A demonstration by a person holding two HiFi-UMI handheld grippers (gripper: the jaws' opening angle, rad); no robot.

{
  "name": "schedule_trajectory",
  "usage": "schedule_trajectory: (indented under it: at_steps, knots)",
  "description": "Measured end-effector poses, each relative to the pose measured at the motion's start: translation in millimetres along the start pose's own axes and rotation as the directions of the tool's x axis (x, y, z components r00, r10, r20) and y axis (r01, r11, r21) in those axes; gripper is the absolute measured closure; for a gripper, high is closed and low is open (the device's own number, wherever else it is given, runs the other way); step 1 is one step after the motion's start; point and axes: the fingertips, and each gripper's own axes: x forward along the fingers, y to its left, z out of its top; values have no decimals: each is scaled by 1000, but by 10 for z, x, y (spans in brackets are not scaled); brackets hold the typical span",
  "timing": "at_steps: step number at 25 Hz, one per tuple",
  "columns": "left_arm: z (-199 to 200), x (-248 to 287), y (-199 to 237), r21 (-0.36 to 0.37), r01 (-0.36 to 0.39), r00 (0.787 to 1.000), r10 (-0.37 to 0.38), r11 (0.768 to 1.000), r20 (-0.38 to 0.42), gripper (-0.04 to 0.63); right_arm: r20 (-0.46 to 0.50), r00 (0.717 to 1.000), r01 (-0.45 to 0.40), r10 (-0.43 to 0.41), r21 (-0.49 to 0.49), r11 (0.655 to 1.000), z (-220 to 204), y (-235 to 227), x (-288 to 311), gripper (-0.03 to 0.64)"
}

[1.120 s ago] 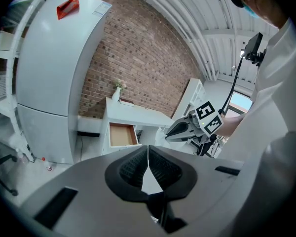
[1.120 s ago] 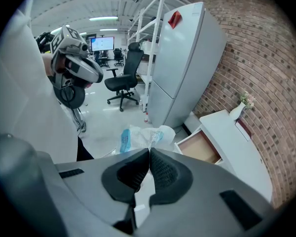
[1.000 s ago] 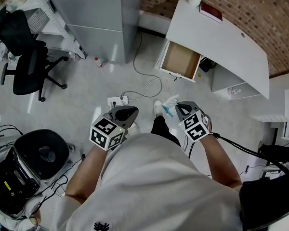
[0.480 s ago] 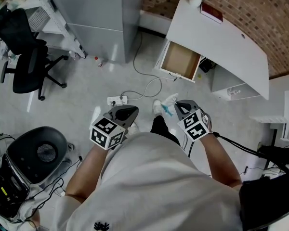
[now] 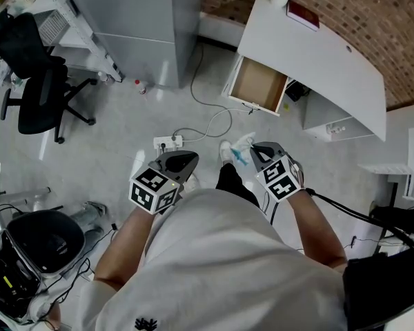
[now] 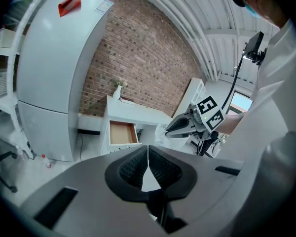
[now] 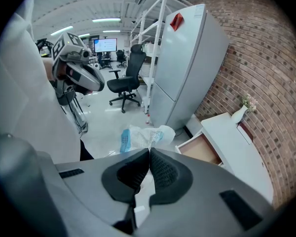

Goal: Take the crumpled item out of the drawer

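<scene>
The right gripper (image 7: 149,153) has its jaws pressed together on the crumpled item (image 7: 147,134) (a white and blue plastic wrapper), which sticks out past the tips. The wrapper hangs over the floor (image 5: 124,136), well apart from the open drawer (image 5: 259,87) under the white worktop (image 5: 324,54). The left gripper (image 6: 148,149) has its jaws meeting at the tips, gripping nothing.

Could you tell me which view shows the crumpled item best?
The right gripper view: the crumpled item, white with blue print, sits large past the right gripper, shut on it. The head view shows it small; the left gripper view, a pale scrap.
</scene>
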Motion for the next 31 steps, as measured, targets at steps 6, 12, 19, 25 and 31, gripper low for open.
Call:
schedule_trajectory:
  at_steps: [6,12,19,25,31]
  knots:
    - [-27,17,40,-1,4,1000,-4,1000,-9,569,-8,1000,3,-3,-2,1000,-14,-27,48,586]
    - [49,62,62,-1,6,1000,-6,1000,-18,569,-15,1000,-1,1,-2,1000,-1,-118,51,588]
    - [244,254,145,-8,-7,1000,6,1000,-30,569,-16,1000,-16,16,-11,1000,16,-415,103,588]
    - [421,522,294,-8,-8,999,8,1000,-41,569,-15,1000,-22,21,-13,1000,21,-733,259,588]
    - [715,916,506,-13,-11,999,10,1000,-50,569,-23,999,-33,33,-10,999,2,-1211,432,588]
